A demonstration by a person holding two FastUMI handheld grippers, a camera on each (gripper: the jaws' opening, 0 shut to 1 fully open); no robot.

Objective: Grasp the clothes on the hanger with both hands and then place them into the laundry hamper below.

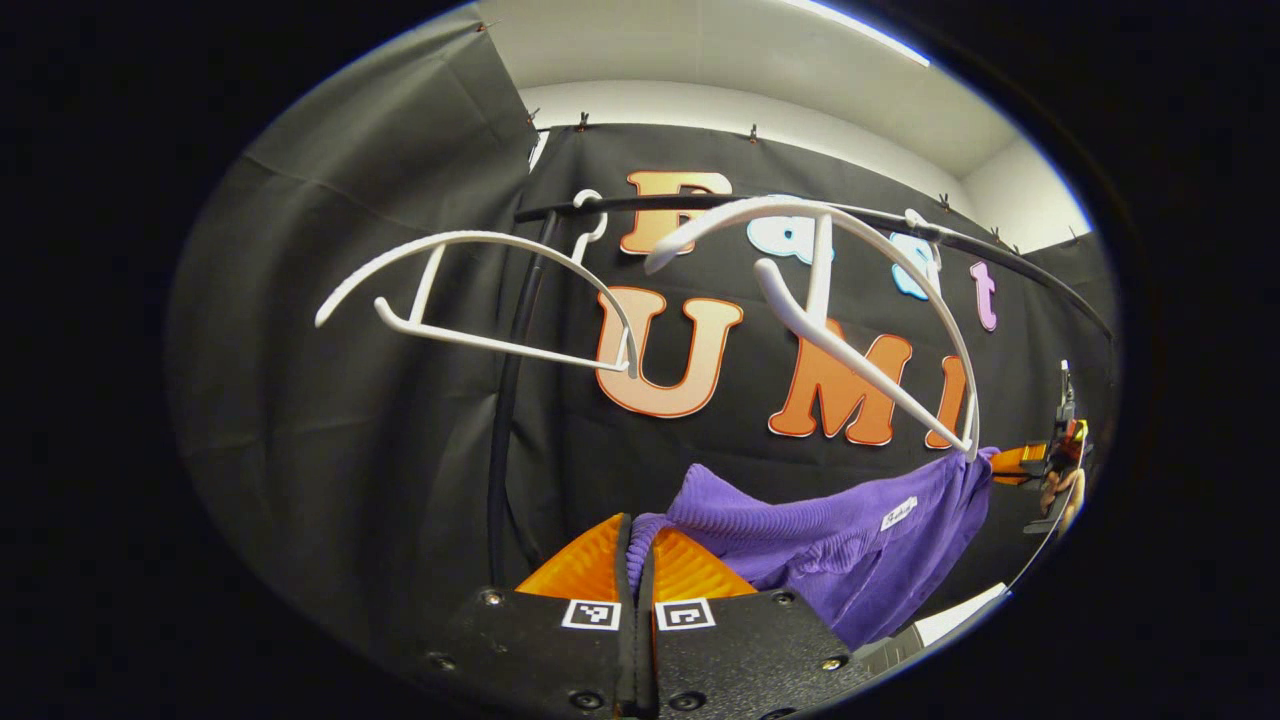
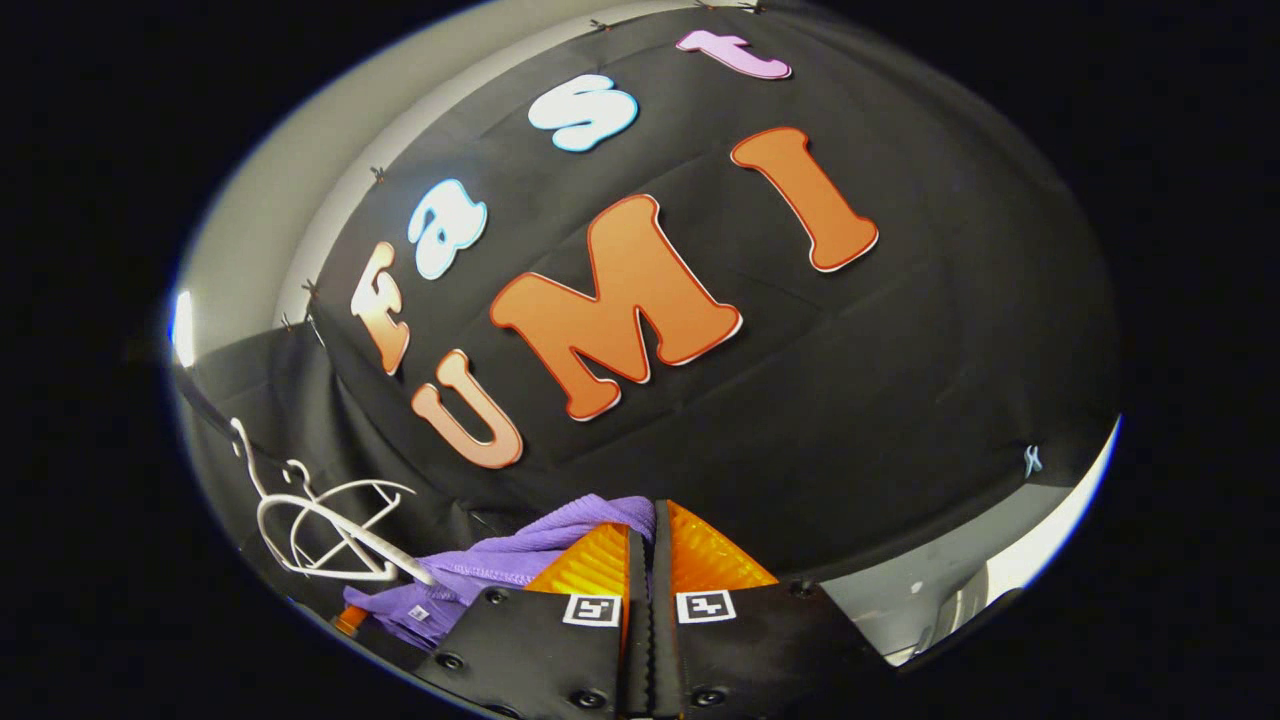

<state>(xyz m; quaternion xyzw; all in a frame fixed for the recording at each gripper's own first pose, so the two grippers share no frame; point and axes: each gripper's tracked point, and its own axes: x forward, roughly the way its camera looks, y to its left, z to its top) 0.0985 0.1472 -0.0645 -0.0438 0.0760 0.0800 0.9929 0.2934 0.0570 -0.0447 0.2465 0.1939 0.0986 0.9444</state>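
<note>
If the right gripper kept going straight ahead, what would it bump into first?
Probably the black cloth wall; depth is unclear. The right gripper is shut on the purple garment.

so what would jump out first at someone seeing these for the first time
The purple garment, stretched low across the left gripper view and pinched at its end between the closed fingers of the left hand-held gripper. Above it, two bare white hangers hang from a dark rail. In the right gripper view the right hand-held gripper pinches the same cloth.

Both views close, upward, sharing white hangers [image 1: 820, 300]
</note>
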